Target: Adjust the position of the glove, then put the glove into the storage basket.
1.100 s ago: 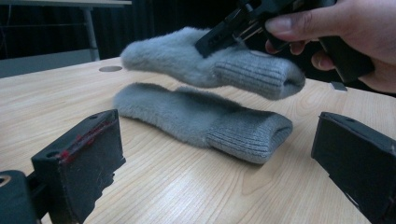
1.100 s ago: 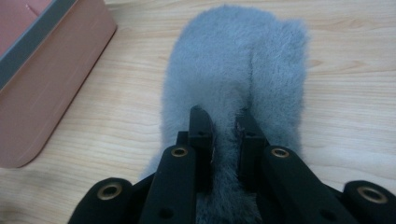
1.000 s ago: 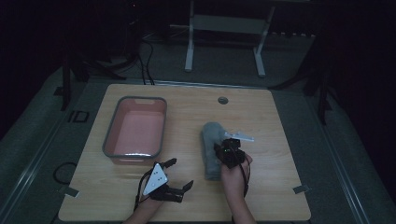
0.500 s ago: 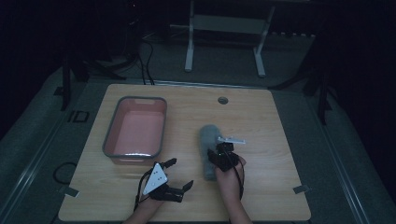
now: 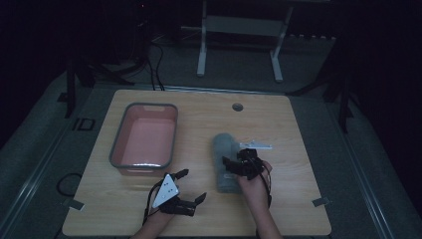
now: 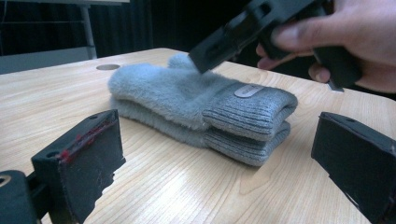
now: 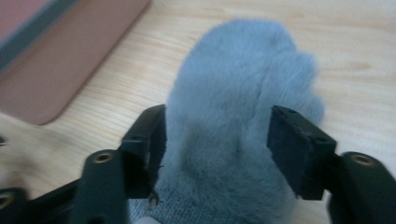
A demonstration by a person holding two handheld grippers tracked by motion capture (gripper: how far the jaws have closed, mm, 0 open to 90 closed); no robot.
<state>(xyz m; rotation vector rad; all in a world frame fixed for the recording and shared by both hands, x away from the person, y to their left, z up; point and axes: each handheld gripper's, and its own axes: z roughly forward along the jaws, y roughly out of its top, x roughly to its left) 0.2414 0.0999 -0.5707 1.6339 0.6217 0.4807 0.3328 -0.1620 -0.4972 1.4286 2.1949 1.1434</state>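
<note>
Grey fuzzy mittens (image 5: 226,162), two stacked, lie on the table (image 5: 293,129) right of centre, well apart from the pink bin (image 5: 144,141) at left. High view: right gripper (image 5: 233,167) sits over the near half of the mittens, hand (image 5: 255,186) behind it; left gripper (image 5: 191,186) is at the near edge, below the bin, on bare wood, apart from the mittens.

Right gripper view adds what the high view can't: jaws spread wide, one each side of the top mitten (image 7: 233,126), fur between them, not clamped. Whether the pads touch the fur can't be told. Bin corner (image 7: 60,56) shows upper left.

Left gripper view gives the side-on look: mittens (image 6: 201,105) stacked one on another, ribbed cuffs toward the camera, small tag on the upper cuff. Left jaws wide apart, released, nothing between them but table. Right gripper (image 6: 247,35) there comes down from upper right, a jaw tip resting on the top mitten's fur.
</note>
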